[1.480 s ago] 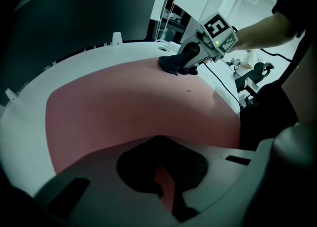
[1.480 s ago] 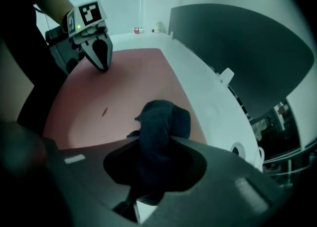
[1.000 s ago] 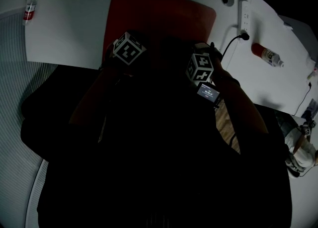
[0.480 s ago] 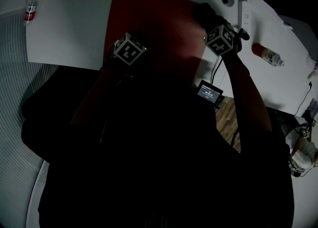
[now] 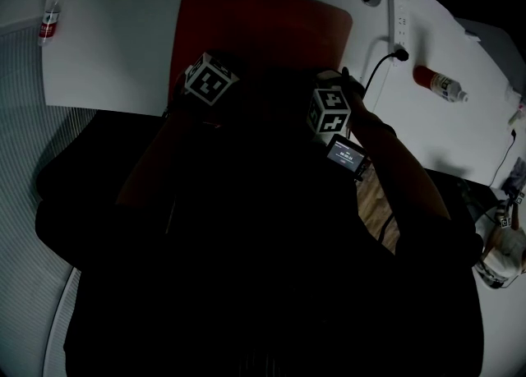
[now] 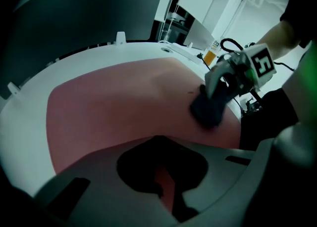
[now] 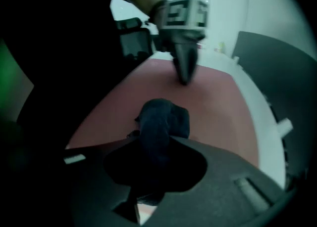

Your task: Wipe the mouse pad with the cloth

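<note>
1. Clamps a bunched dark blue cloth [image 7: 161,122] between the jaws of the right gripper [image 6: 214,92], pads tight on the fabric.
2. Presses that cloth onto a red rectangular mouse pad [image 5: 263,22], at the pad's near part, close to its right edge.
3. Holds the left gripper [image 7: 184,77] with jaws drawn together on nothing, tip down at the pad's surface, near its left side and apart from the cloth.
4. Works over a white table [image 5: 115,39], pad flat on it, with a white power strip [image 5: 402,18] and a clear plastic bottle with a red label [image 5: 440,86] beyond the pad's right edge.
</note>
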A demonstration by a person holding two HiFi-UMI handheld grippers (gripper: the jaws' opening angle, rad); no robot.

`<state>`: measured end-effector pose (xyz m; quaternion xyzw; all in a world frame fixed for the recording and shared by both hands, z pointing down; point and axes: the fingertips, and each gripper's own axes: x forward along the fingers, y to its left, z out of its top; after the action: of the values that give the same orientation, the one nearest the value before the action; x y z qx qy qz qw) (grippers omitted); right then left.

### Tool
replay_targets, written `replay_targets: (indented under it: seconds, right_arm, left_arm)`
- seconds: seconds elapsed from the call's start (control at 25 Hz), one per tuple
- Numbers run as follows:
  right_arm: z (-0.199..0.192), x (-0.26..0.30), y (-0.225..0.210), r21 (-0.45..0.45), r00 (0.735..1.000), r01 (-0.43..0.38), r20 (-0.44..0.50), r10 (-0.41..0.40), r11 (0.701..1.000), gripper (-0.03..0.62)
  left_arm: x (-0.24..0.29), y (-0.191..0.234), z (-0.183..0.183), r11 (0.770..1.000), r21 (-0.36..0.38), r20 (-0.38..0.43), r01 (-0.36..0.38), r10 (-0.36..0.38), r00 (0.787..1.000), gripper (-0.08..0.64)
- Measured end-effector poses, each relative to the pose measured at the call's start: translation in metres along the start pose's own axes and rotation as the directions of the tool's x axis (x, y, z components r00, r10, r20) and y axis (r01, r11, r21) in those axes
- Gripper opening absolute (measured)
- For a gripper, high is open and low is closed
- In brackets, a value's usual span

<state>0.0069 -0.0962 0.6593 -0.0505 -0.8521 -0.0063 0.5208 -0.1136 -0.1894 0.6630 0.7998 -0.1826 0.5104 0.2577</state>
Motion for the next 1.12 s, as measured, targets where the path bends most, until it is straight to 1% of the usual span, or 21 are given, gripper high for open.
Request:
replay_targets:
  seconds: [0.04, 0.08, 0.12, 0.2, 0.24, 0.28, 0.32, 0.36, 0.4, 0.44, 0.56, 0.64, 0.68, 0.72, 0.76, 0.8, 0.88, 1.0, 1.04, 1.08, 1.12]
  right_arm:
    - [-0.014, -0.008, -0.02, 0.053, 0.999, 0.048, -0.01, -0.048, 0.997, 0.08]
    - [-0.032, -0.019, -0.045, 0.138, 0.994, 0.111, -0.025, -0.109, 0.984, 0.081]
    - [-0.052, -0.031, -0.071, 0.242, 0.984, 0.178, -0.045, -0.173, 0.954, 0.08]
    - [-0.087, -0.053, -0.111, 0.438, 0.958, 0.282, -0.085, -0.273, 0.853, 0.081]
    - [-0.097, -0.061, -0.12, 0.51, 0.947, 0.312, -0.103, -0.303, 0.802, 0.081]
    - [-0.103, -0.066, -0.123, 0.553, 0.939, 0.334, -0.125, -0.321, 0.763, 0.081]
    - [-0.103, -0.068, -0.121, 0.565, 0.931, 0.355, -0.147, -0.333, 0.745, 0.08]
    - [-0.097, -0.065, -0.114, 0.55, 0.927, 0.37, -0.163, -0.338, 0.748, 0.078]
    - [-0.086, -0.06, -0.104, 0.521, 0.928, 0.369, -0.162, -0.335, 0.77, 0.077]
    - [-0.071, -0.051, -0.088, 0.487, 0.937, 0.345, -0.138, -0.319, 0.802, 0.077]
    - [-0.016, -0.017, -0.019, 0.373, 0.98, 0.191, -0.014, -0.2, 0.908, 0.076]
    - [0.006, -0.002, 0.019, 0.281, 0.994, 0.105, 0.012, -0.113, 0.954, 0.077]
    - [0.009, 0.0, 0.029, 0.265, 0.997, 0.07, 0.012, -0.076, 0.962, 0.077]
    - [0.009, -0.002, 0.033, 0.285, 0.999, 0.04, 0.023, -0.048, 0.958, 0.078]
    - [0.009, -0.011, 0.03, 0.34, 0.998, 0.014, 0.058, -0.036, 0.94, 0.078]
    - [0.01, -0.026, 0.025, 0.411, 0.992, -0.007, 0.118, -0.045, 0.912, 0.078]
    - [0.014, -0.073, 0.012, 0.529, 0.96, -0.031, 0.253, -0.122, 0.848, 0.08]
    - [0.018, -0.162, 0.007, 0.613, 0.877, -0.019, 0.39, -0.281, 0.79, 0.08]
    - [0.021, -0.191, 0.01, 0.632, 0.841, -0.019, 0.43, -0.329, 0.775, 0.08]
    - [0.026, -0.22, 0.014, 0.649, 0.801, -0.022, 0.466, -0.375, 0.76, 0.08]
    - [0.031, -0.245, 0.02, 0.666, 0.758, -0.026, 0.499, -0.419, 0.746, 0.079]
  left_arm:
    - [0.001, 0.0, 0.0, 1.0, -0.005, 0.002, -0.007, 0.007, 1.0, 0.008]
    - [0.001, 0.0, 0.001, 1.0, -0.008, 0.003, -0.019, 0.019, 1.0, 0.008]
    - [0.002, 0.001, 0.001, 0.999, -0.01, 0.006, -0.036, 0.036, 0.999, 0.006]
    - [0.003, 0.004, -0.002, 0.997, -0.023, 0.011, -0.08, 0.08, 0.997, 0.008]
    - [0.003, 0.004, -0.004, 0.995, -0.031, 0.015, -0.097, 0.097, 0.995, 0.008]
    - [0.003, 0.003, -0.003, 0.994, -0.036, 0.018, -0.108, 0.109, 0.994, 0.008]
    - [0.002, 0.002, -0.002, 0.993, -0.037, 0.017, -0.115, 0.116, 0.993, 0.007]
    - [0.0, 0.0, -0.001, 0.992, -0.036, 0.015, -0.12, 0.121, 0.993, 0.008]
    - [-0.001, -0.001, 0.0, 0.991, -0.039, 0.014, -0.127, 0.127, 0.992, 0.008]
    - [-0.003, -0.001, 0.001, 0.99, -0.047, 0.017, -0.136, 0.137, 0.99, 0.008]
    - [-0.004, -0.001, 0.0, 0.979, -0.068, 0.033, -0.194, 0.197, 0.98, 0.006]
    - [-0.004, -0.003, -0.004, 0.97, -0.082, 0.045, -0.23, 0.234, 0.971, 0.006]
    - [-0.003, -0.003, -0.007, 0.966, -0.101, 0.047, -0.237, 0.242, 0.969, 0.006]
    - [-0.003, -0.002, -0.01, 0.965, -0.128, 0.049, -0.23, 0.238, 0.97, 0.006]
    - [-0.004, -0.001, -0.012, 0.964, -0.162, 0.057, -0.208, 0.22, 0.974, 0.006]
    - [-0.008, -0.001, -0.013, 0.964, -0.202, 0.082, -0.176, 0.196, 0.977, 0.008]
    - [-0.026, 0.0, -0.004, 0.959, -0.257, 0.178, -0.121, 0.17, 0.969, 0.006]
    - [-0.071, -0.018, 0.024, 0.958, -0.279, 0.324, -0.073, 0.165, 0.932, 0.008]
    - [-0.089, -0.03, 0.038, 0.959, -0.279, 0.38, -0.053, 0.161, 0.911, 0.008]
    - [-0.108, -0.044, 0.054, 0.961, -0.276, 0.442, -0.032, 0.157, 0.883, 0.008]
    - [-0.128, -0.061, 0.073, 0.963, -0.269, 0.508, -0.008, 0.149, 0.848, 0.008]
